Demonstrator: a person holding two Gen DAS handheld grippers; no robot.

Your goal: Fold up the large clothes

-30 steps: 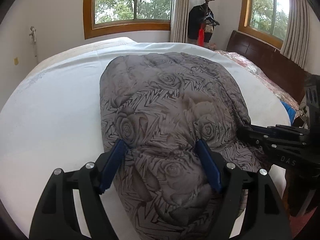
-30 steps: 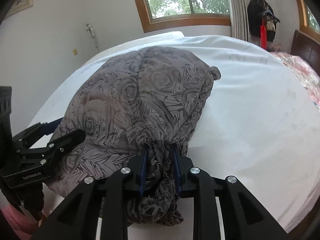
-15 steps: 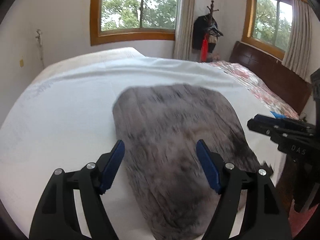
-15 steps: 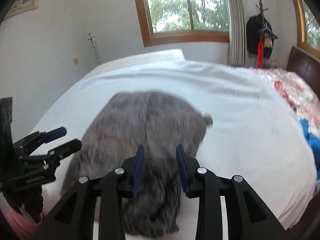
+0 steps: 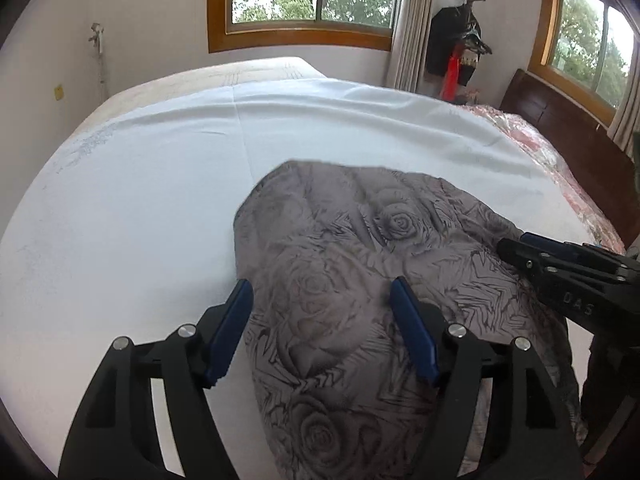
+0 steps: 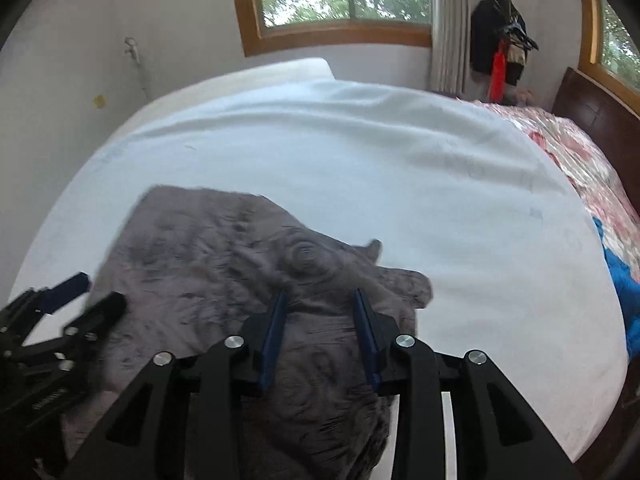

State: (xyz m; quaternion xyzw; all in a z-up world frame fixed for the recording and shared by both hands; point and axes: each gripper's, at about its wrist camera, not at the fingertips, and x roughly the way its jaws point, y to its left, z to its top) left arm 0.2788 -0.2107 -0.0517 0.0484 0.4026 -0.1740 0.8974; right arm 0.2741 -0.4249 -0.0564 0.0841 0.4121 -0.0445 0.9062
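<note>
A grey garment with a rose print [image 5: 360, 280] lies in a loose heap on the white bed sheet [image 5: 140, 200], near the front edge. My left gripper [image 5: 322, 300] is open above its near left part, with cloth showing between the blue pads [image 5: 230, 332], apart from them. My right gripper [image 6: 320, 308] is open over the garment [image 6: 208, 264] at its right side, holding nothing. Each gripper shows in the other's view: the right one [image 5: 560, 268] at the right edge, the left one [image 6: 80, 300] at the lower left.
A dark wooden headboard [image 5: 560, 120] and a floral quilt [image 6: 572, 148] lie at the right. A blue cloth [image 6: 620, 288] is at the bed's right edge. A coat stand [image 5: 460, 48] stands by the windows. The far half of the sheet is bare.
My right gripper has opened and let go of the garment. Both grippers have pulled back and up, and the garment has dropped lower onto the sheet.
</note>
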